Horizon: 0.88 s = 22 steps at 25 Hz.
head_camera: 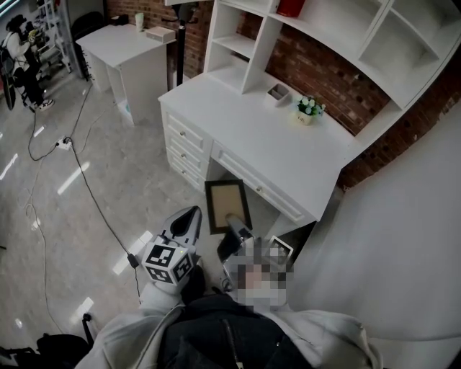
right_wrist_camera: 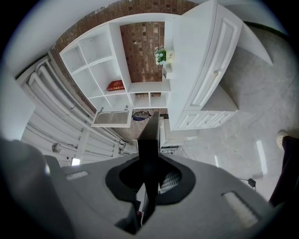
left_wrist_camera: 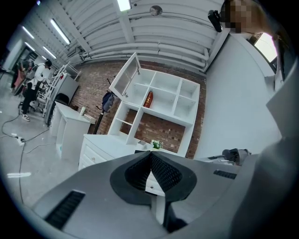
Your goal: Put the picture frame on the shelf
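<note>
The picture frame (head_camera: 227,205), dark-edged with a beige middle, hangs in front of the white desk (head_camera: 238,122). My right gripper (head_camera: 235,228) is shut on its lower edge. In the right gripper view the frame (right_wrist_camera: 150,135) shows edge-on as a dark strip running up from between the closed jaws of the right gripper (right_wrist_camera: 148,175). My left gripper (head_camera: 191,216) is to the left of the frame, apart from it. In its own view the left gripper (left_wrist_camera: 150,158) is shut with nothing between the pads. The white shelf unit (head_camera: 328,32) stands on the desk against the brick wall.
A small flower pot (head_camera: 308,109) and a little box (head_camera: 278,92) sit at the back of the desk. A red object (head_camera: 290,7) is in one shelf compartment. A second white table (head_camera: 126,47) stands further left, and cables (head_camera: 79,173) cross the floor.
</note>
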Tool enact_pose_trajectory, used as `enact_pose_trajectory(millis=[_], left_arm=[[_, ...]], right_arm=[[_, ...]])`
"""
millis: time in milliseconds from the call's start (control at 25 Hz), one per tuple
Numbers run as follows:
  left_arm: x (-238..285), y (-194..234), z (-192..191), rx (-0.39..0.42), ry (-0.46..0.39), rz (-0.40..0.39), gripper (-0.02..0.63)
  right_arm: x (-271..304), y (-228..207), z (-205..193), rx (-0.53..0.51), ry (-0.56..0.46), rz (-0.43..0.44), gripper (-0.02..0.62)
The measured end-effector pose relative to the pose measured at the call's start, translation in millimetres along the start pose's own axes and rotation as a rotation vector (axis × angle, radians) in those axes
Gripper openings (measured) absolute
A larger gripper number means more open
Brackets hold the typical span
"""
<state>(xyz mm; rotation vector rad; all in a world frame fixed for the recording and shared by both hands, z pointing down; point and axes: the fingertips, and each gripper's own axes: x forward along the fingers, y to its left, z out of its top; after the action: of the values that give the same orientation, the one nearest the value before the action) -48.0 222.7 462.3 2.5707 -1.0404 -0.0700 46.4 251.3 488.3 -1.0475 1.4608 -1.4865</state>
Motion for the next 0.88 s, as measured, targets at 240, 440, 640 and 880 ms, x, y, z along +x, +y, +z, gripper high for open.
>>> enact_pose_trajectory(millis=[240, 440, 640, 880], left_arm=[[16, 23, 6, -0.005, -0.002, 0.001, 0.005], [32, 38, 11, -0.011, 0.003, -0.011, 0.005], [47, 48, 14, -0.014, 0.009, -0.031, 0.005], [58, 59, 16, -0.010, 0.013, -0.053, 0.005]], right_arm=[[26, -3, 6, -0.005, 0.001, -0.004, 0.026], [46, -5, 12, 0.004, -0.002, -0.009, 0.026], [60, -5, 20, -0.008, -0.018, -0.007, 0.026], [75, -8, 22, -0.007, -0.029, -0.002, 0.026]])
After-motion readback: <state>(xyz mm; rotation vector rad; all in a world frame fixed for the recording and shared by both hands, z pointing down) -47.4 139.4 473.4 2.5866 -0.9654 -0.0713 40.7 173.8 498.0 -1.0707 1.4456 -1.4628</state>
